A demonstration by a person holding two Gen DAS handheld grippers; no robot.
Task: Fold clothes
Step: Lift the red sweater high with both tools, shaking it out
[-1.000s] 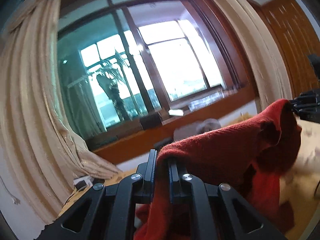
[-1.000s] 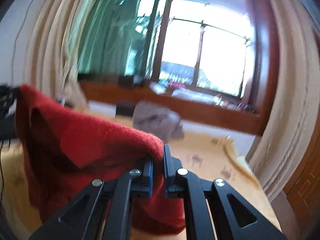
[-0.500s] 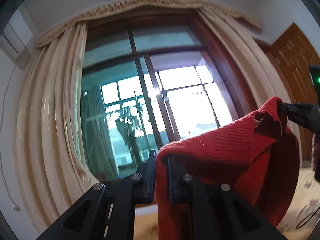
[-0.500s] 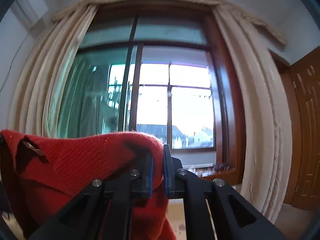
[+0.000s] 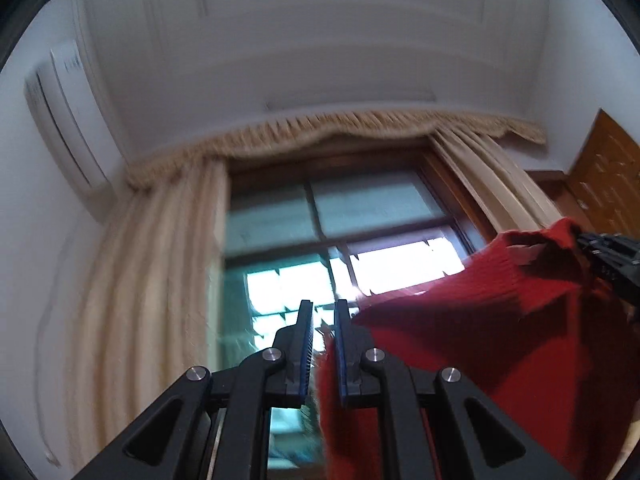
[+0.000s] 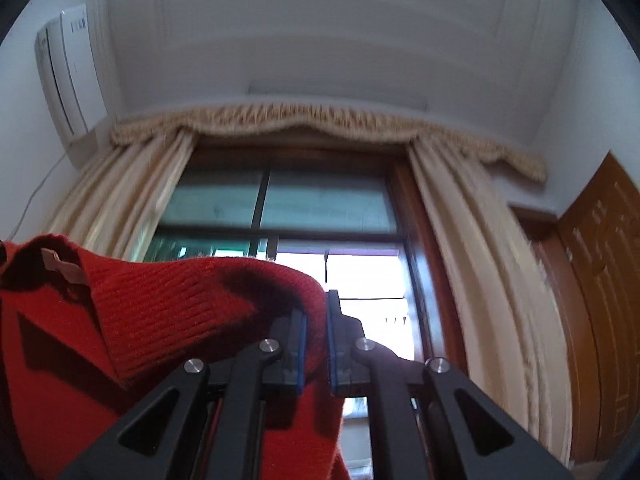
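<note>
A red knitted sweater (image 5: 492, 332) hangs stretched in the air between my two grippers. My left gripper (image 5: 322, 312) is shut on one top corner of it; the fabric drops down beside the right finger. In the right wrist view the sweater (image 6: 160, 320) spreads to the left, its neck label showing, and my right gripper (image 6: 316, 300) is shut on the other top corner. The right gripper's black tip (image 5: 608, 256) shows at the far right of the left wrist view, clamped on the cloth. Both grippers point steeply upward toward the ceiling.
Ahead is a tall window (image 6: 320, 216) with beige curtains (image 5: 152, 264) and a fringed pelmet. A white air conditioner (image 6: 68, 72) hangs on the left wall. A wooden door (image 6: 600, 280) stands at the right. The surface below is out of view.
Both grippers have risen and tilted upward with the sweater held between them. The bed and windowsill have dropped out of view; the ceiling and pelmet now fill the frames.
</note>
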